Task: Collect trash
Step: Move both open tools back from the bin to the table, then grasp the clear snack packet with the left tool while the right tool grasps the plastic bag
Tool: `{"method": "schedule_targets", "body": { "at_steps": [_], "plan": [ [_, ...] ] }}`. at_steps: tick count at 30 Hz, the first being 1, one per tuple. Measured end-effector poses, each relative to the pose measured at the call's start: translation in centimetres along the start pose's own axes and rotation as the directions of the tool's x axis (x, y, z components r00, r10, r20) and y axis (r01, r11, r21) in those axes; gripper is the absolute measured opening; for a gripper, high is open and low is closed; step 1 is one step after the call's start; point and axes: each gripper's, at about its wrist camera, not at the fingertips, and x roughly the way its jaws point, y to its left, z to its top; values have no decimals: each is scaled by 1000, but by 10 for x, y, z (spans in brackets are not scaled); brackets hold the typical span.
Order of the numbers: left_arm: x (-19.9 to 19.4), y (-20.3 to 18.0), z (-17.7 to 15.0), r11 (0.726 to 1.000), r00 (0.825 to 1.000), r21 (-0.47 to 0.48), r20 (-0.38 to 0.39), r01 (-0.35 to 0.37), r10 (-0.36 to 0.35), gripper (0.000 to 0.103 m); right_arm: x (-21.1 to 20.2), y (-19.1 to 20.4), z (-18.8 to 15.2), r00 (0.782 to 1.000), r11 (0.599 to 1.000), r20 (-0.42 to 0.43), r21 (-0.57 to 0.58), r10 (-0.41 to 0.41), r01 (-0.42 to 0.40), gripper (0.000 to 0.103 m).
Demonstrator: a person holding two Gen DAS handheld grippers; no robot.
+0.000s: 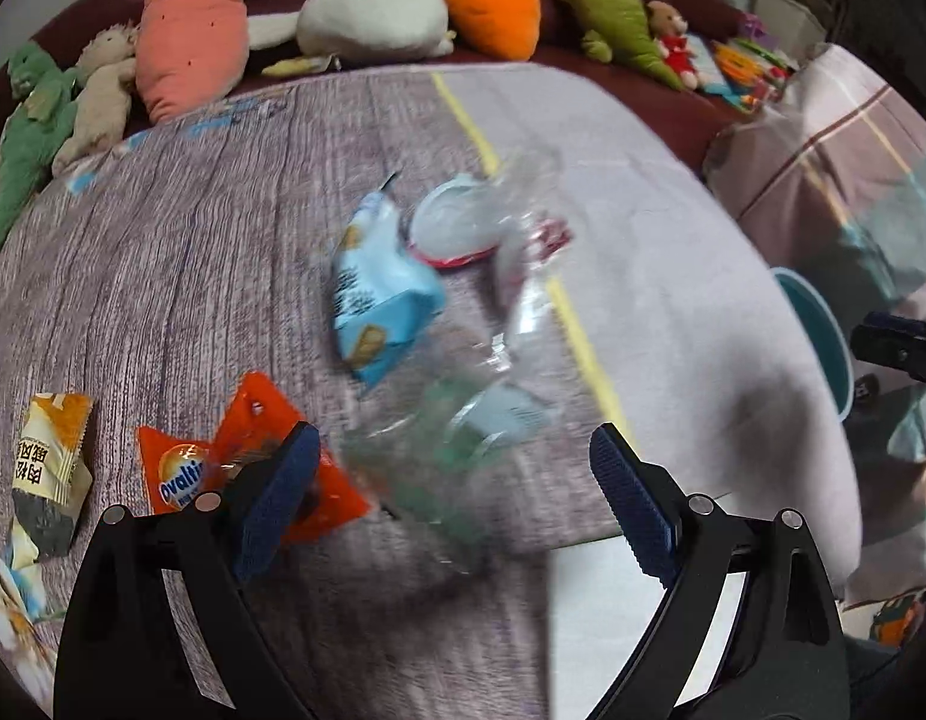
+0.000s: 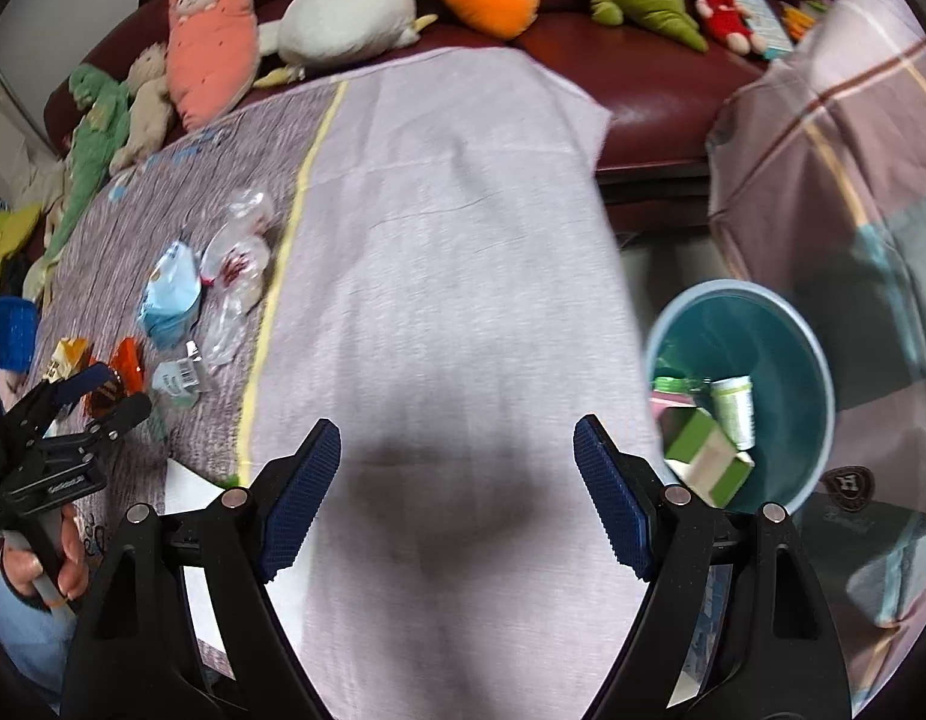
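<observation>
1. Far left of the counter [image 1: 162, 252]: the yellowish wrapper [image 1: 51, 468] and the orange Ovaltine sachet [image 1: 234, 462] lie flat on the wood-grain cloth. Both look light and crinkly, so pinch a raised edge or corner, not the flat face.
2. Your left claw [image 1: 456, 498] is spread wide w/ nothing between the pads; the sachet sits just beside its left finger.
3. Mid-counter: the blue snack bag [image 1: 381, 294] looks puffy and soft, so grab the crimped end. The clear plastic wrap [image 1: 523, 276] beside it is prob. slippery and flimsy (blur hides its outline); bunch it before you lift.
4. Your right claw [image 2: 456, 492] is also spread and empty, over the bare lilac cloth.
5. Far right, off the counter's edge: the teal bin [image 2: 817, 372] already holds a green box and a bottle.
</observation>
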Motion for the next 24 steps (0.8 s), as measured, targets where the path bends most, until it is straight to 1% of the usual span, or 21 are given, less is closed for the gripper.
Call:
{"method": "schedule_targets", "body": {
  "at_steps": [2, 7, 10, 14, 15, 16, 17, 22, 24],
  "plan": [
    [8, 5, -1, 1000, 1000, 24, -16, 5, -5, 92, 6, 8, 1, 1000, 1000, -13, -10, 4, -4, 76],
    [24, 9, -4, 993, 999, 121, -48, 7, -1, 92, 17, 20, 8, 999, 1000, -39, -18, 10, -11, 76],
    [33, 14, -3, 990, 998, 143, -60, 18, -9, 92, 23, 24, 12, 999, 1000, -50, -20, 8, -9, 76],
    [42, 18, -3, 988, 996, 140, -68, 65, -56, 91, 34, 32, 17, 997, 1000, -72, -24, 7, -8, 76],
    [43, 18, -3, 987, 995, 139, -61, 84, -76, 88, 36, 34, 19, 997, 1000, -77, -24, 8, -10, 76],
    [43, 16, -3, 986, 995, 141, -56, 92, -85, 70, 40, 37, 21, 997, 1000, -81, -24, 11, -13, 76],
    [43, 16, -4, 985, 994, 137, -57, 104, -97, 62, 42, 40, 22, 996, 1000, -85, -25, 15, -17, 76],
    [37, 33, -5, 984, 985, 43, -23, 171, -171, 61, 59, 63, 35, 995, 998, -96, -52, 37, -42, 76],
    [35, 40, -5, 983, 983, 6, -8, 182, -182, 61, 65, 73, 43, 994, 996, -93, -64, 53, -59, 76]
  ]
}}
